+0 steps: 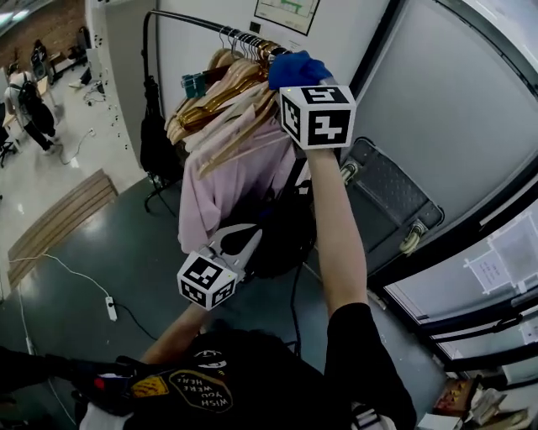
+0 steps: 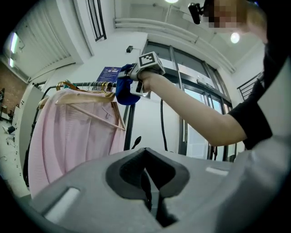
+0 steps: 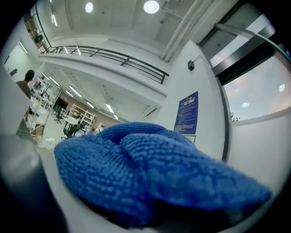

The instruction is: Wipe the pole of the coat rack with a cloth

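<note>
A pink garment [image 1: 220, 180] is hung on wooden hangers [image 1: 214, 97], and a black garment [image 1: 157, 143] is hung near it. A white power strip [image 1: 110, 308] is laid on the grey floor [image 1: 126, 252]. A blue poster [image 3: 187, 111] is fixed to the wall [image 3: 200, 82].

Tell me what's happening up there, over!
Right gripper shut on blue cloth, up at the rack's pole. Left gripper shut, empty, held low. Wooden hangers and pink garment crowd the pole beside the cloth.

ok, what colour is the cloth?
The cloth is blue, clearest in the right gripper view.
</note>
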